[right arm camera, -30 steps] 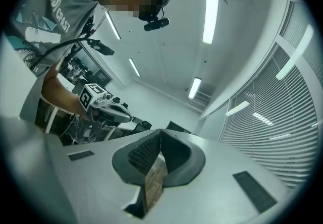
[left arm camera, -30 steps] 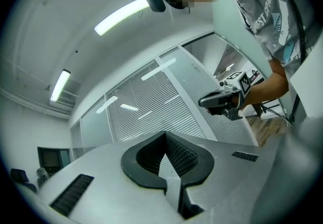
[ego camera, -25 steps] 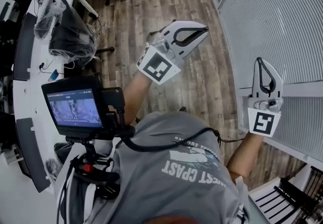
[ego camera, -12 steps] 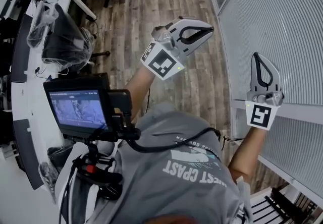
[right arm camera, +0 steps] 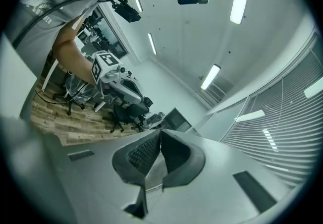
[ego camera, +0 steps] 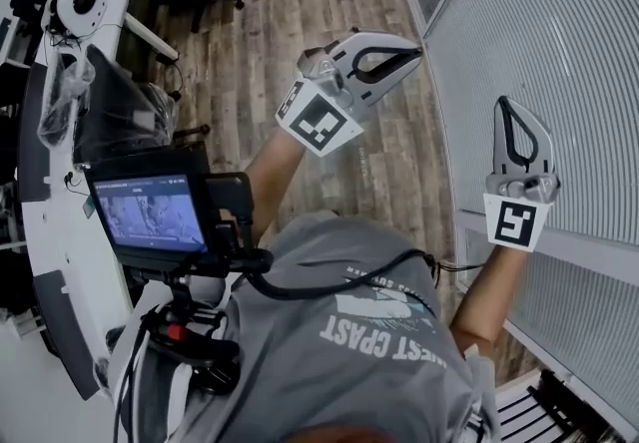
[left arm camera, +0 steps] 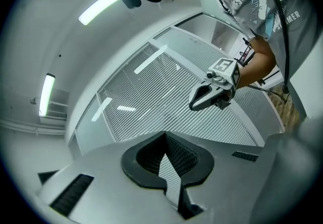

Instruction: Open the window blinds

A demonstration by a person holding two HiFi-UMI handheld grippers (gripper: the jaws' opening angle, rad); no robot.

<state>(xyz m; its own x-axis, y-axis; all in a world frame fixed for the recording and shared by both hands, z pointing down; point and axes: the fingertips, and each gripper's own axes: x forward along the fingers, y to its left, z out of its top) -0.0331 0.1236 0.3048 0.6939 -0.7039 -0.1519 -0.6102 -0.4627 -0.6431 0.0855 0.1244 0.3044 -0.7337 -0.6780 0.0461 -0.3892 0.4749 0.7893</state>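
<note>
Window blinds hang lowered along the glass wall on the person's right, their level slats covering every pane in sight and giving no view through. Judged from that, the job has not begun: no slat looks tilted and no section looks raised. No cord, wand or other control shows in any view, so whatever works the blinds has yet to be found and taken hold of.

The left gripper is held out over the wooden floor, pointing across toward the slats. Its own view shows the claw clenched tip to tip with nothing in it, only the striped window behind. The right gripper is raised just beside the blinds, above a pale frame rail that crosses the window. It too is clenched and empty, and its own view looks along the wall toward the far end of the office, not at the slats. Neither gripper can be seen touching the blinds or the frame.

A curved white desk runs down the opposite side of the room, well apart from the window.

What is left, by this reading, is the whole task: locate the control, open a claw, grip it and work it until the slats turn or lift.
</note>
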